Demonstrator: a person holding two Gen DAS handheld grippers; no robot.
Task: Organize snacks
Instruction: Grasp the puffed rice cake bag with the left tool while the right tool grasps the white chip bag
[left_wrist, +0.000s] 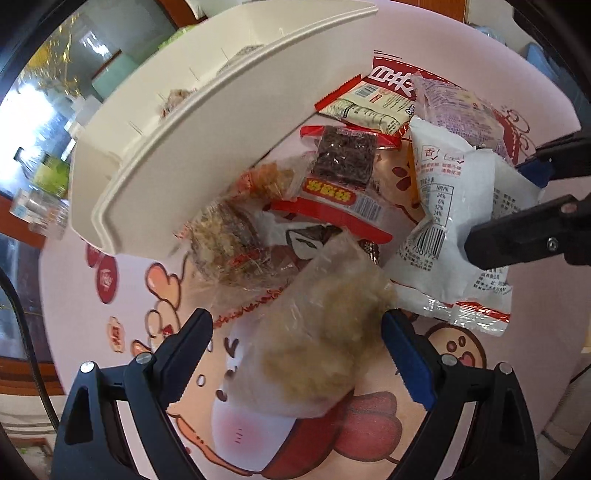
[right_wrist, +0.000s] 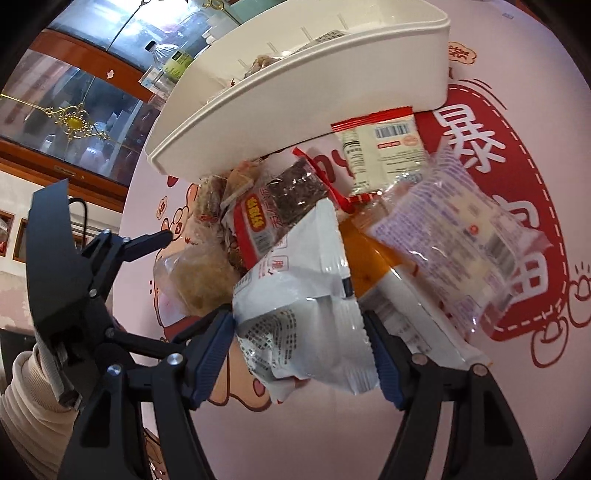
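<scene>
Snack packets lie heaped on a pale pink tabletop (left_wrist: 517, 88) printed with red and pink cartoon figures and large red characters. Clear packet of pale flaky snack (left_wrist: 325, 347) sits nearest in the left wrist view, lying between the fingers of the left gripper (left_wrist: 297, 332); fingers stand wide apart, pads not pressing on the wrap. White foil packet (right_wrist: 299, 306) lies to the right of it, between the fingers of the right gripper (right_wrist: 301, 343); jaws spread to either side, and whether the pads touch the foil I cannot tell. Behind these: a red-edged packet with a dark seed bar (left_wrist: 341, 162), a cream packet with barcode (right_wrist: 384, 147), a purple-printed clear packet (right_wrist: 454, 229), an orange packet (right_wrist: 364, 254) partly buried.

Room: wood-framed glass cabinet (right_wrist: 74, 110) with gilt ornament at far left; clear bottles (right_wrist: 166, 55) beyond the table.

Both grippers point steeply down at the heap. A cream knit sleeve (right_wrist: 26, 406) shows at the left gripper's handle.

White plastic bin (left_wrist: 207, 147), divided by slots, stands at the far side just beside the heap; a few packets inside, contents unclear.
</scene>
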